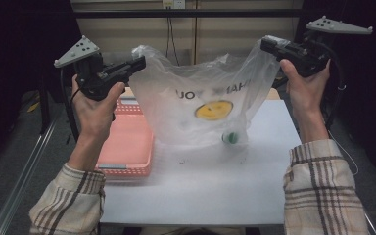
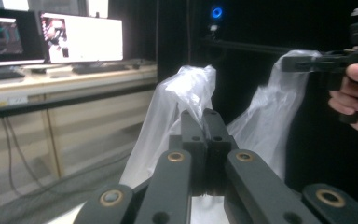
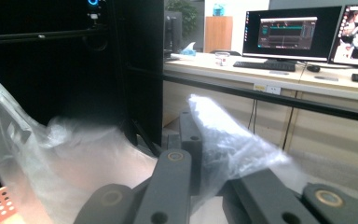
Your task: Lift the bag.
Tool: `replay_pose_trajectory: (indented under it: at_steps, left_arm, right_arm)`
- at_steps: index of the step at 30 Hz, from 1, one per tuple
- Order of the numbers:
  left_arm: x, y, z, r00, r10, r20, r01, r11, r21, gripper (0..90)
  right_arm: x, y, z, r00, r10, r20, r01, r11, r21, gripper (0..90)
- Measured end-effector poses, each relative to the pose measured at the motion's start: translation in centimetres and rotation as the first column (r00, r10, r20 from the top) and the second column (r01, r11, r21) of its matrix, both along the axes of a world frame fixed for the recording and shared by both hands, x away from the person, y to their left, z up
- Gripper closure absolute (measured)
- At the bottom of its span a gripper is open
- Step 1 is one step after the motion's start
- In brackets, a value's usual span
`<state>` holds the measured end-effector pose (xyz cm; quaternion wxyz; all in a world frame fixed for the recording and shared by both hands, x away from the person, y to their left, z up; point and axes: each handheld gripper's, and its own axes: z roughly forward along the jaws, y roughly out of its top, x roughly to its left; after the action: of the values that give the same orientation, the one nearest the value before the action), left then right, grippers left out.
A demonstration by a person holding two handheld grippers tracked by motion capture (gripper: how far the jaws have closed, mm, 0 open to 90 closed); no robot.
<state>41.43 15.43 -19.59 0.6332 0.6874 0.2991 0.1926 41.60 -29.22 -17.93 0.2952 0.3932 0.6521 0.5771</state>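
A clear plastic bag (image 1: 205, 103) with a yellow smiley print and mirrored lettering hangs stretched above the white table (image 1: 196, 191). My left gripper (image 1: 139, 62) is shut on the bag's left handle, and the plastic (image 2: 186, 88) rises from between its closed jaws. My right gripper (image 1: 267, 44) is shut on the right handle, with film (image 3: 223, 135) draped over its jaws. A small green and white round object (image 1: 231, 138) lies in the bottom of the bag. In the left gripper view the right gripper (image 2: 298, 63) holds the other handle at upper right.
A pink perforated basket (image 1: 127, 147) sits on the table's left side, just behind and left of the bag. Desks with lit monitors (image 2: 81, 37) stand beyond the table. Dark curtains flank both sides. The table's front half is bare.
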Motion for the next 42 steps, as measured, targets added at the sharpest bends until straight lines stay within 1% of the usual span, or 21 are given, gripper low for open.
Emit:
replay_pose_trajectory:
  at_steps: [2,3,5,8,9,10,12,13,15,16,18,21,24,26,28,31,34,36,38,39,42]
  left_arm:
    - [0.6,0.0,-1.0,0.9998,0.015,-0.016,-0.015,0.9998,0.015,90.0]
    - [0.9,0.0,-1.5,0.9994,0.019,-0.029,-0.018,0.9996,0.022,90.0]
    - [1.6,0.1,-2.4,0.9983,0.031,-0.050,-0.030,0.9994,0.020,90.0]
    - [2.5,0.4,-3.4,0.9960,0.050,-0.074,-0.049,0.9986,0.019,90.0]
    - [2.8,0.4,-3.7,0.9953,0.055,-0.079,-0.054,0.9984,0.019,90.0]
    - [3.0,0.3,-4.0,0.9947,0.059,-0.084,-0.057,0.9980,0.026,90.0]
    - [3.1,0.2,-4.3,0.9942,0.075,-0.077,-0.071,0.9960,0.053,90.0]
    - [3.2,0.2,-4.5,0.9941,0.077,-0.076,-0.072,0.9955,0.061,90.0]
    - [3.3,0.1,-4.8,0.9939,0.073,-0.084,-0.068,0.9960,0.059,90.0]
    - [3.4,0.1,-5.0,0.9934,0.073,-0.088,-0.068,0.9959,0.060,90.0]
    - [3.5,-0.1,-5.5,0.9928,0.072,-0.095,-0.065,0.9955,0.068,90.0]
    - [3.8,-0.5,-6.3,0.9917,0.071,-0.108,-0.061,0.9941,0.090,90.0]
    - [4.0,-0.7,-6.8,0.9902,0.076,-0.117,-0.064,0.9929,0.100,90.0]
    - [4.1,-0.8,-7.0,0.9901,0.077,-0.117,-0.065,0.9922,0.107,90.0]
    - [4.3,-0.8,-7.2,0.9893,0.080,-0.122,-0.067,0.9917,0.110,90.0]
    - [4.5,-0.7,-7.7,0.9878,0.087,-0.129,-0.073,0.9913,0.110,90.0]
    - [4.8,-0.4,-8.5,0.9844,0.099,-0.145,-0.082,0.9897,0.117,90.0]
    - [5.1,-0.2,-9.0,0.9802,0.105,-0.168,-0.087,0.9903,0.108,90.0]
    - [5.4,0.2,-9.4,0.9765,0.111,-0.185,-0.093,0.9900,0.106,90.0]
    - [5.5,0.3,-9.6,0.9761,0.116,-0.184,-0.096,0.9892,0.110,90.0]
    - [5.8,0.1,-10.0,0.9734,0.122,-0.194,-0.100,0.9879,0.119,90.0]
  right_arm:
    - [0.2,-0.3,-0.7,0.9999,-0.009,-0.009,0.009,1.000,0.007,90.0]
    - [0.3,-0.4,-1.2,0.9997,-0.014,-0.021,0.014,1.000,0.006,90.0]
    - [0.7,-0.5,-2.1,0.9984,-0.036,-0.044,0.035,0.999,-0.025,90.0]
    - [1.3,-0.7,-3.3,0.9963,-0.051,-0.069,0.048,0.998,-0.041,90.0]
    - [1.5,-0.8,-3.7,0.9955,-0.051,-0.081,0.048,0.998,-0.038,90.0]
    - [1.7,-0.8,-4.1,0.9948,-0.055,-0.086,0.052,0.998,-0.042,90.0]
    - [2.1,-0.9,-4.8,0.9927,-0.064,-0.102,0.059,0.997,-0.052,90.0]
    - [2.3,-0.8,-5.2,0.9915,-0.070,-0.109,0.063,0.996,-0.066,90.0]
    - [2.7,-0.7,-5.9,0.9892,-0.075,-0.126,0.064,0.994,-0.086,90.0]
    - [2.8,-0.6,-6.2,0.9884,-0.078,-0.130,0.065,0.992,-0.105,90.0]
    - [2.9,-0.5,-7.1,0.9845,-0.101,-0.143,0.081,0.987,-0.137,90.0]
    - [3.3,-0.4,-8.4,0.9788,-0.119,-0.167,0.090,0.981,-0.170,90.0]
    - [3.7,-0.6,-9.7,0.9729,-0.133,-0.189,0.097,0.977,-0.192,90.0]
    - [4.0,-0.8,-10.3,0.9700,-0.136,-0.201,0.098,0.977,-0.187,90.0]
    - [4.2,-0.8,-10.7,0.9693,-0.141,-0.202,0.103,0.977,-0.188,90.0]
    - [4.6,-0.6,-11.3,0.9656,-0.155,-0.209,0.109,0.970,-0.216,90.0]
    - [4.8,-0.5,-11.9,0.9650,-0.142,-0.220,0.095,0.973,-0.210,90.0]
    - [4.7,-0.5,-12.2,0.9654,-0.133,-0.225,0.090,0.977,-0.192,90.0]
    - [4.6,-0.6,-12.4,0.9639,-0.142,-0.225,0.097,0.975,-0.200,90.0]
    - [4.6,-0.7,-12.4,0.9626,-0.148,-0.227,0.101,0.973,-0.207,90.0]
    - [4.5,-0.9,-12.3,0.9633,-0.141,-0.229,0.094,0.975,-0.202,89.1]
